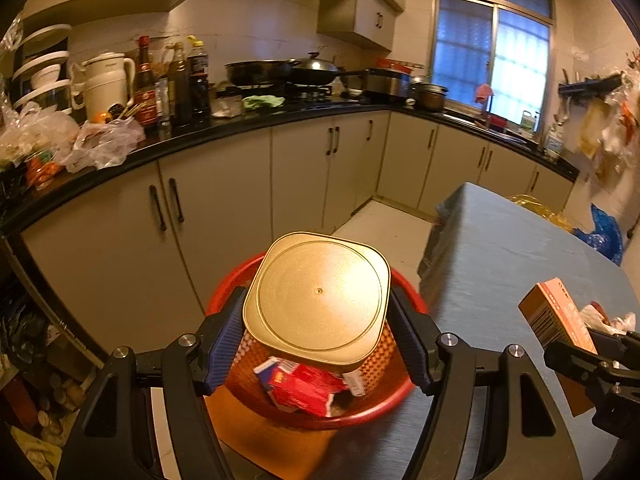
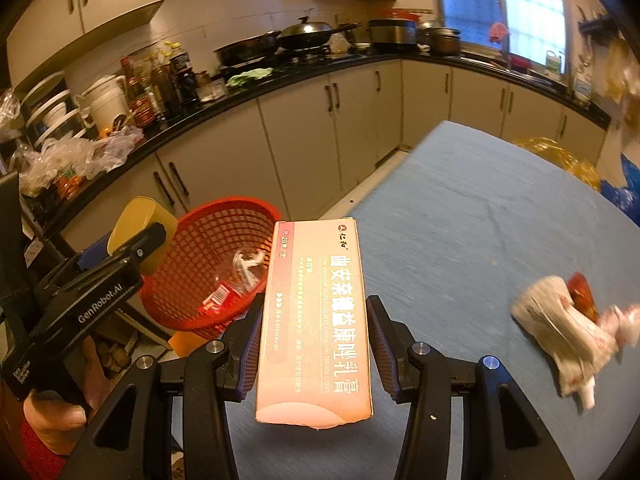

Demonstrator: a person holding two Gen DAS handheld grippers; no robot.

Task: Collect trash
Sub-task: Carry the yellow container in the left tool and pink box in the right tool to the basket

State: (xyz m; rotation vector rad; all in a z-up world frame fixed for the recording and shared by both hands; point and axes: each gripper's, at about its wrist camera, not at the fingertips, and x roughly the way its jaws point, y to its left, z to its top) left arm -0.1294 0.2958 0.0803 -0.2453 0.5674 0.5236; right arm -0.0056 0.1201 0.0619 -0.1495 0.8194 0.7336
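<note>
My left gripper (image 1: 318, 326) is shut on a gold tin (image 1: 318, 300) and holds it right above the red mesh basket (image 1: 360, 412). Red packets (image 1: 304, 388) lie in the basket. My right gripper (image 2: 316, 336) is shut on a long pink cream box (image 2: 316, 320) above the blue table (image 2: 480, 216), just right of the basket (image 2: 200, 248). The left gripper with the tin (image 2: 136, 228) shows in the right wrist view at the basket's left rim. The box (image 1: 560, 320) also shows in the left wrist view at right. A crumpled white wrapper (image 2: 568, 320) lies on the table to the right.
The basket rests on an orange stool (image 1: 264, 440) beside the table's left edge (image 1: 432, 280). A cluttered black counter (image 1: 240, 128) over beige cabinets runs along the back. Yellow (image 2: 556, 156) and blue (image 1: 604, 236) bags sit past the table's far side.
</note>
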